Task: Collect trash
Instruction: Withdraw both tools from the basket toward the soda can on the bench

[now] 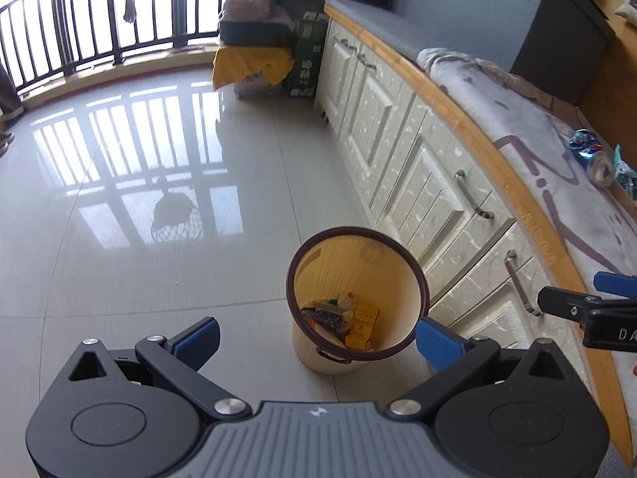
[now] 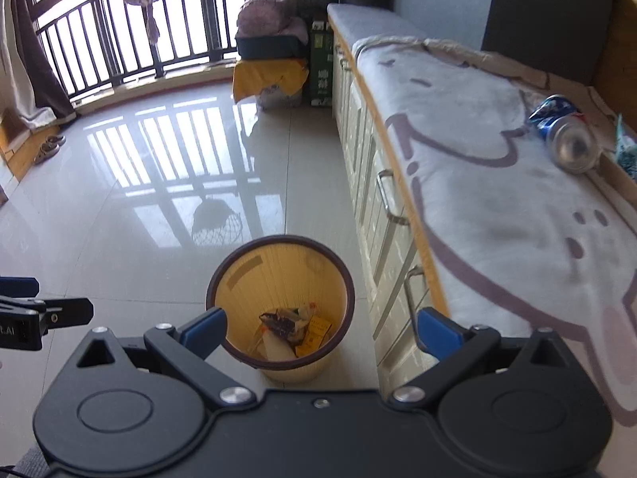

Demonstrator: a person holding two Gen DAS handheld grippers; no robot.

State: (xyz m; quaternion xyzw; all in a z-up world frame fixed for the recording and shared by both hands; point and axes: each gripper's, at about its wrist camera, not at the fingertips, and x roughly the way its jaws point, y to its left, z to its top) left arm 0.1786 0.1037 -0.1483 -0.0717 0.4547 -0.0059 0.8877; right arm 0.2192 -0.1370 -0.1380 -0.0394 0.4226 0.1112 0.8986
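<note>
Open tiled floor (image 2: 119, 207) left of the bin (image 2: 280, 306); drawer cabinet (image 2: 382, 215) walls off its right

Glossy tile floor (image 2: 159, 207) (mirror-like); fleecy blanket (image 2: 497, 183).

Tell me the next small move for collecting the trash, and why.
Probably swing the right gripper up and right toward the crushed blue can lying on the blanket-covered bench. Both grippers are open and empty, the left gripper included; the bin on the floor already holds wrappers, and the can lies on the right side.
</note>
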